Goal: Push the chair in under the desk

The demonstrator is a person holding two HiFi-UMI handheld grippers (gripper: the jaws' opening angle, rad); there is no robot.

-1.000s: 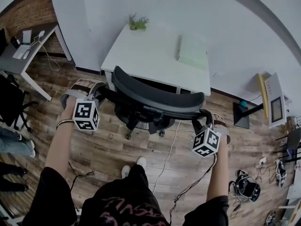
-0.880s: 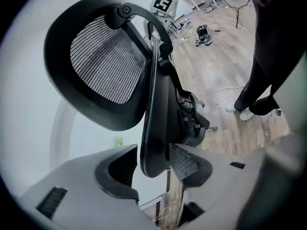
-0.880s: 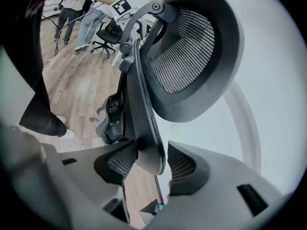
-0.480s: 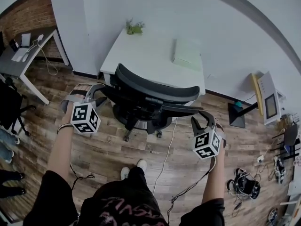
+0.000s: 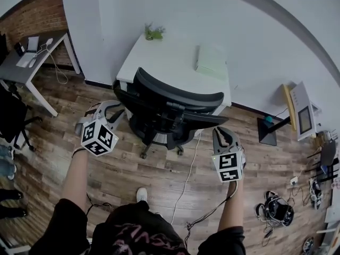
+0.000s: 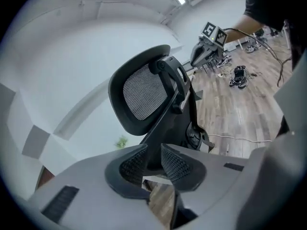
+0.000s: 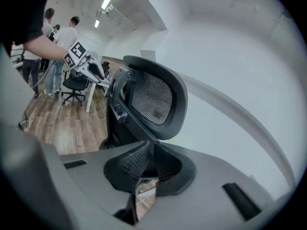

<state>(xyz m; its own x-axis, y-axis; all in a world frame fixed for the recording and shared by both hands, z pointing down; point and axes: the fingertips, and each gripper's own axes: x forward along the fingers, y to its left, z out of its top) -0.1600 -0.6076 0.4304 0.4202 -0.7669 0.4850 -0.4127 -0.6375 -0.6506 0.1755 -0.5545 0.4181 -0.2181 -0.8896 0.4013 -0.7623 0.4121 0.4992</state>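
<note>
Both tongs had just been closing on nothing: left tongs (image 6: pixel 154 161) narrow with a gap, right tongs (image 7: pixel 149 163) all but together, neither gripping the chair (image 5: pixel 178 97). It stood at the counter (image 5: pixel 170 57) front, backrest outside. Risk, I judged: unheld, it rolls askew, or a castor catches the floor cable (image 5: pixel 187 174).

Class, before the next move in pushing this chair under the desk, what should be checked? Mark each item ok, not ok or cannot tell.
Chair faces the desk: ok.
Chair fully under desk: cannot tell; its base shows in front.
Left hand-held gripper gripping chair: not ok; jaws just closing, apart, nothing between.
Right hand-held gripper gripping chair: not ok; jaws just closing, nearly together, nothing between.
Plant back from the desk's front edge: ok.
</note>
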